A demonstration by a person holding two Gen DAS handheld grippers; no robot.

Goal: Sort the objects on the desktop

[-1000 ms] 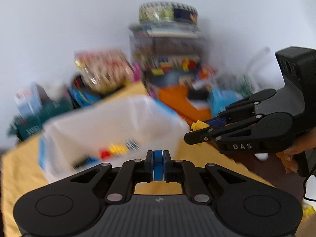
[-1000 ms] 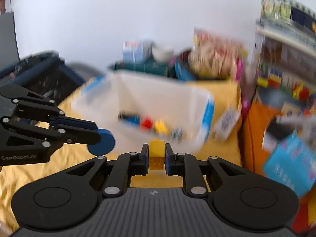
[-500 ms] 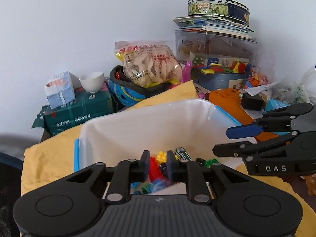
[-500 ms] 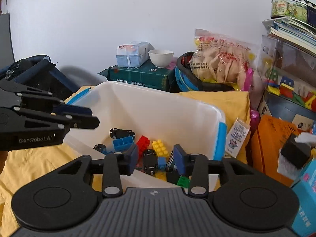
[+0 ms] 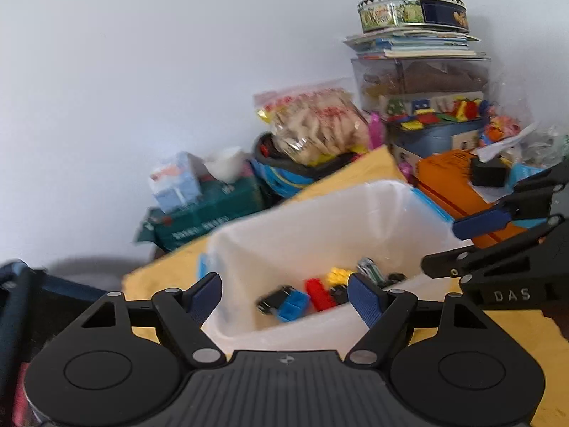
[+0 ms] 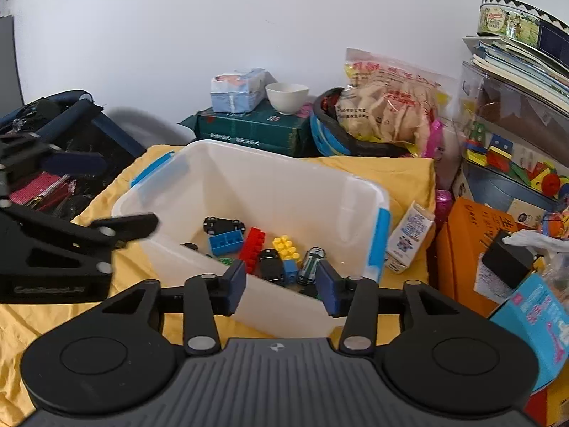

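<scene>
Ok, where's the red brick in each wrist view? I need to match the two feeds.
Left wrist: red brick lies in the white bin, low centre, right of a blue brick.
Right wrist: red brick in the bin, centre, left of the yellow brick.
Shared landmark: the white bowl on the green box.

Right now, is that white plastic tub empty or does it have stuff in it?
Not empty. The white tub has no lid on, and a red brick, a yellow brick and a black toy car lie on its bottom.

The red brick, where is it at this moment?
In the right wrist view, the red brick lies inside the white bin, between the blue brick on its left and the yellow brick on its right.
</scene>
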